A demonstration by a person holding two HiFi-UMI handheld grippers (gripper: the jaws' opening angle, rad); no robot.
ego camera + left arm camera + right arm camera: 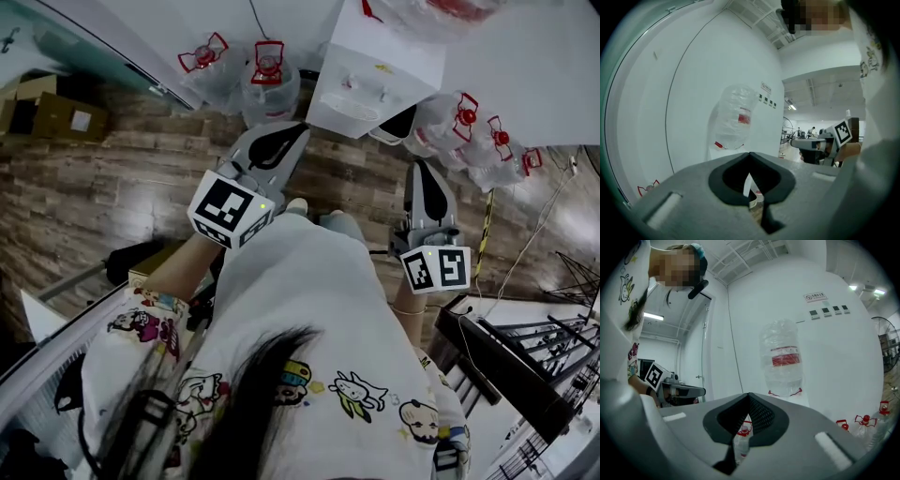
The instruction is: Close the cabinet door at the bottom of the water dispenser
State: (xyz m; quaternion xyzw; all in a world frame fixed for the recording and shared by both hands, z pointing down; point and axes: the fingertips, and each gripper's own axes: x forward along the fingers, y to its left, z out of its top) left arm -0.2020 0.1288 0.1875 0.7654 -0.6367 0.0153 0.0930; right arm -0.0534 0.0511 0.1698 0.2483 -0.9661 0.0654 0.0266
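In the head view the white water dispenser (375,70) stands against the wall ahead of me, with a clear bottle (736,117) upside down on top of it. At its foot a dark opening (400,125) shows with a white door edge around it, and the door looks ajar. My left gripper (292,131) is shut and empty, and points at the dispenser's lower left from a short way off. My right gripper (419,167) is also shut and empty, just short of the dark opening. Both gripper views show the bottle (783,357), while the jaws hide the cabinet.
Several spare water bottles with red caps stand on the wood floor on both sides of the dispenser (267,80) (464,122). Cardboard boxes (47,108) lie at far left. A yellow-black striped pole (486,234) and a black metal rack (525,366) are at right.
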